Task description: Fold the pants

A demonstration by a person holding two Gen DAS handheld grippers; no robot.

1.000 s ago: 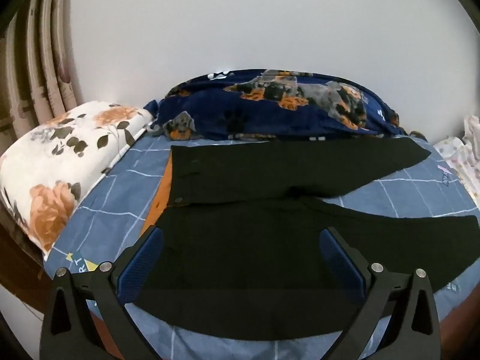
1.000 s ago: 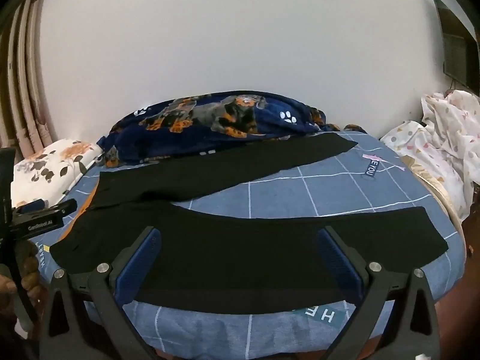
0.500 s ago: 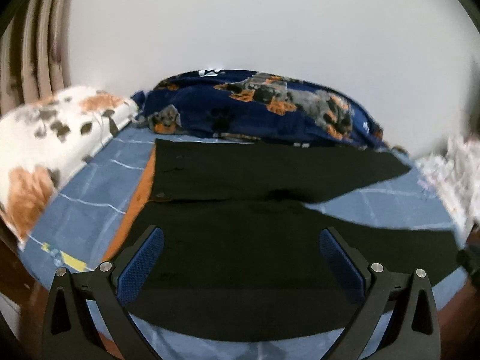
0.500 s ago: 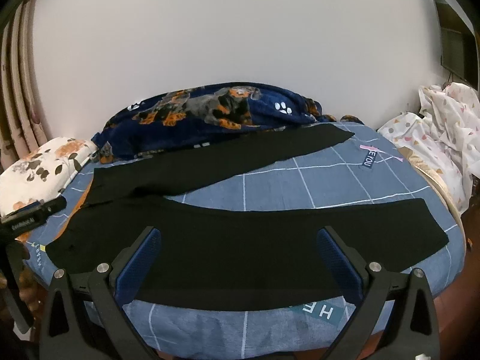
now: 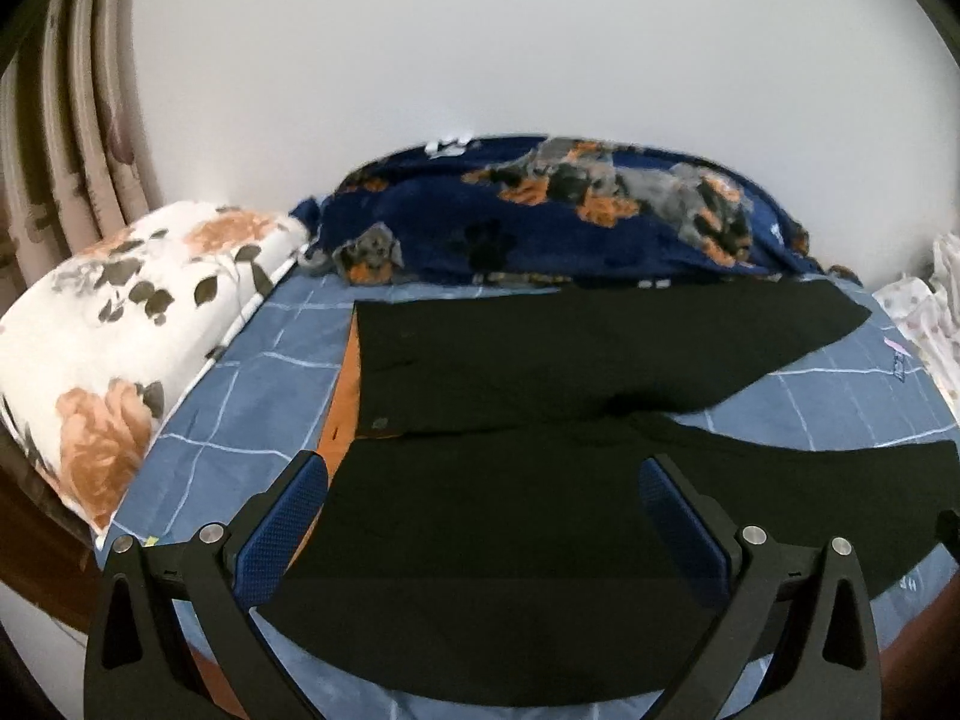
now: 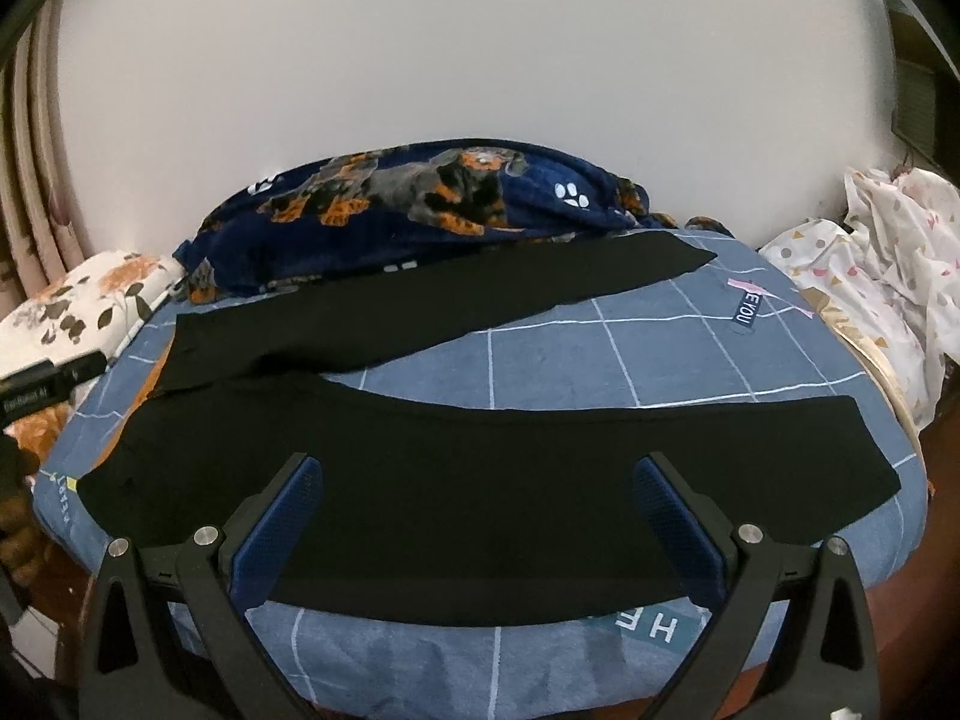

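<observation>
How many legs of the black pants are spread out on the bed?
2. The far leg runs toward the dog-print blanket; the near leg lies along the bed's front edge, just beyond the right gripper.

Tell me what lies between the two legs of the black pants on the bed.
Only bare blue checked bedsheet separates the two legs of the black pants, with a small "EYOU" label on it near the far hem; the right wrist view shows this best.

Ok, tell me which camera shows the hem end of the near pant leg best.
The right wrist view: the near leg's hem lies fully in frame on the blue sheet, its cut edge clear. In the left wrist view that hem sits at the far right edge, distorted and partly cut off.
</observation>
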